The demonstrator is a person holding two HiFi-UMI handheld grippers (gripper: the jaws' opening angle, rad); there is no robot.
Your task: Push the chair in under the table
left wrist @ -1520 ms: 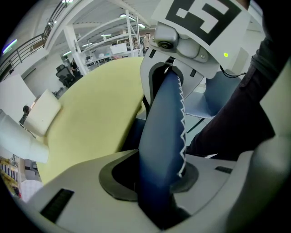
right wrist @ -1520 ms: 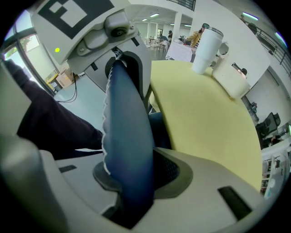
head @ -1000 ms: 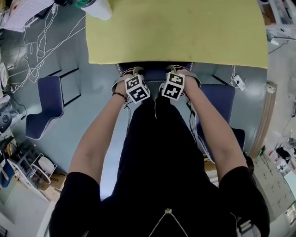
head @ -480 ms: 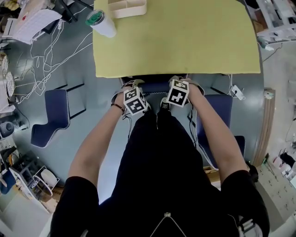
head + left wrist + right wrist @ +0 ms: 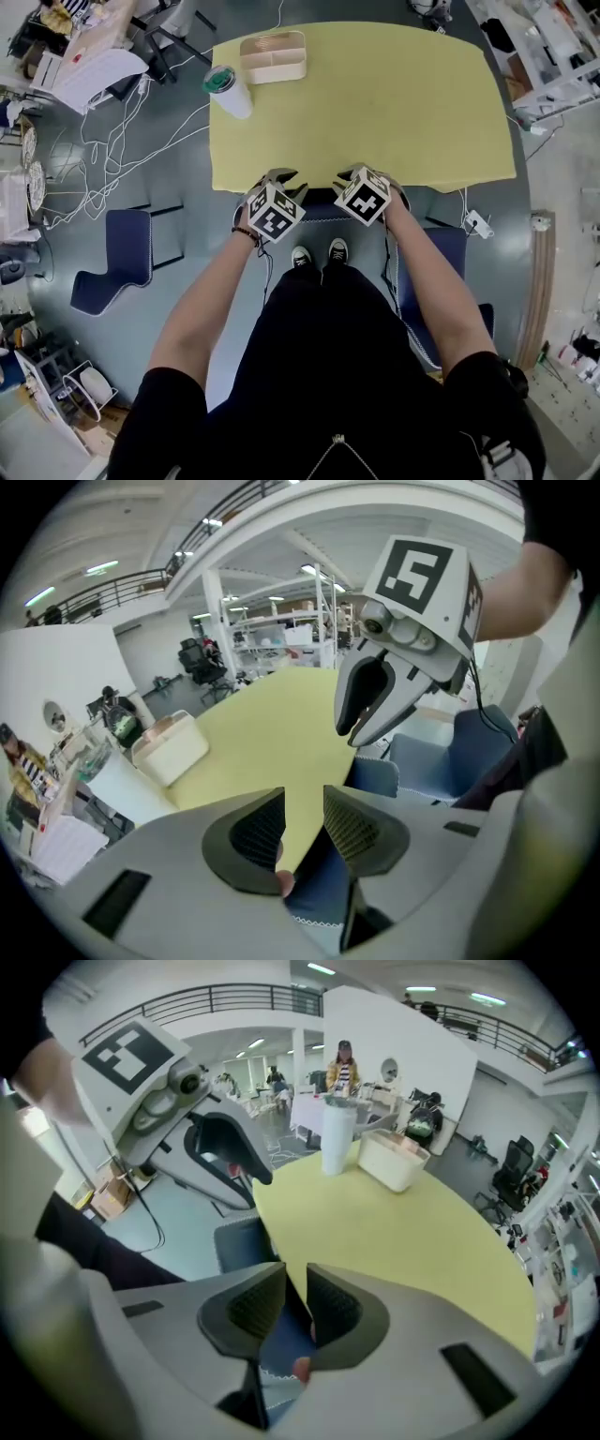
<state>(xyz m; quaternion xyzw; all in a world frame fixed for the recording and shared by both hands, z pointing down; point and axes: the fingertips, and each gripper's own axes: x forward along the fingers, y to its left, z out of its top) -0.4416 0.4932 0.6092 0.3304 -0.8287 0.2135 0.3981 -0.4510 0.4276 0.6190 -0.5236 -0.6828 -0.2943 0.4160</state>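
Chair (image 5: 319, 201) sits tucked under the yellow table (image 5: 375, 103), at its near edge.
Left gripper (image 5: 282, 177) and right gripper (image 5: 351, 174) hang above the chair, clear of it; both jaws narrow, just closing, nothing between.

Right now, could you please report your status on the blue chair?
Left gripper and right gripper: jaws just been closing, gaps remain, nothing between. Blue fabric chair tucked under yellow table. Nothing seen blocking it.
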